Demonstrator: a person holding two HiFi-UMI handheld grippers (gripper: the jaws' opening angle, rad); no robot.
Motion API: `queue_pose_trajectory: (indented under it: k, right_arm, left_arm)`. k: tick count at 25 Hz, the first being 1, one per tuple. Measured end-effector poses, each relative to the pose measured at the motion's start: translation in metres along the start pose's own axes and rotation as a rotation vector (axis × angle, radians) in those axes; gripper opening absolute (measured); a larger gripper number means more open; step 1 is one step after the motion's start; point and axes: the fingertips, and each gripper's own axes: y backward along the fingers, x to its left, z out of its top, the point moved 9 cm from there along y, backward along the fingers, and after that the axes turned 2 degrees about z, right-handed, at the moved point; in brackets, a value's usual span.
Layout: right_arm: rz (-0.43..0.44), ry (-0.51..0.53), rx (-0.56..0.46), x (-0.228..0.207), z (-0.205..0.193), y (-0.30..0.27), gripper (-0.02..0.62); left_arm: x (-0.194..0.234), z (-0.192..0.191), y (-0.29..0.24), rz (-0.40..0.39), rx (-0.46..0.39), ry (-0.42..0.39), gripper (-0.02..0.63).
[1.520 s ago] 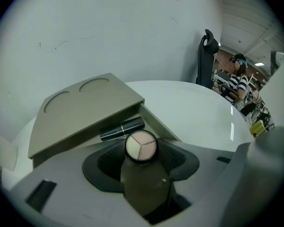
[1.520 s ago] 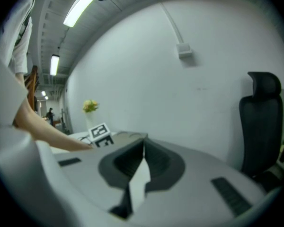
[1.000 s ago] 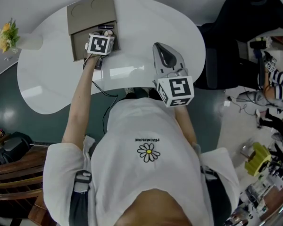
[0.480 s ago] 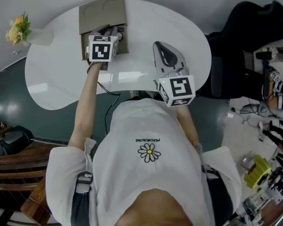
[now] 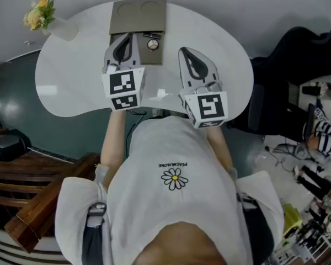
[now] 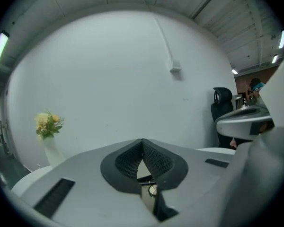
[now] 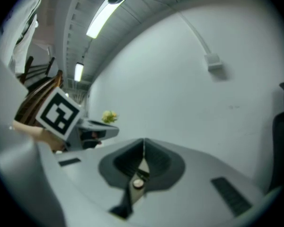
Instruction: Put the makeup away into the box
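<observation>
A round compact (image 5: pixel 153 44) lies in the tray of the box (image 5: pixel 121 59), with a thin dark item (image 5: pixel 153 35) just beyond it, too small to make out. The box sits at the 12 o'clock edge of the white oval surface (image 5: pixel 71 76). Its lid (image 5: pixel 138 15) is laid open toward 12 o'clock and shows two round recesses.

The left hand-held gripper (image 5: pixel 127 35) hangs over the left half of the tray, pointing toward 12 o'clock. Its jaws have just been closing and are now clenched tip to tip with nothing between them (image 6: pixel 142 140). The right hand-held gripper (image 5: pixel 182 51) is at 3 o'clock of the box, apart from it and over bare surface. Its jaws are also clenched and empty (image 7: pixel 143 140).

A vase of yellow flowers (image 5: pixel 40 12) stands at the 10 o'clock rim of the surface. A black chair (image 5: pixel 298 54) is off the surface at 3 o'clock.
</observation>
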Motion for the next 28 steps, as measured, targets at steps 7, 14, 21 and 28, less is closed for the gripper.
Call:
queue_pose_trajectory:
  k: [7,14,21,28]
  right_arm:
    - [0.084,0.030,-0.026,0.019,0.010,-0.014,0.031]
    - [0.129,0.084,-0.019,0.038,0.011,-0.020,0.029]
    - [0.135,0.090,-0.021,0.044,0.010,-0.018,0.029]
    - [0.131,0.083,-0.026,0.045,0.013,-0.019,0.029]
  left_arm:
    - [-0.007,0.004,0.060,0.121,-0.184,0.069,0.018]
    - [-0.010,-0.015,0.080,0.168,-0.157,0.095,0.018]
    - [0.000,-0.019,0.089,0.200,-0.148,0.111,0.018]
    - [0.009,-0.022,0.095,0.208,-0.153,0.127,0.018]
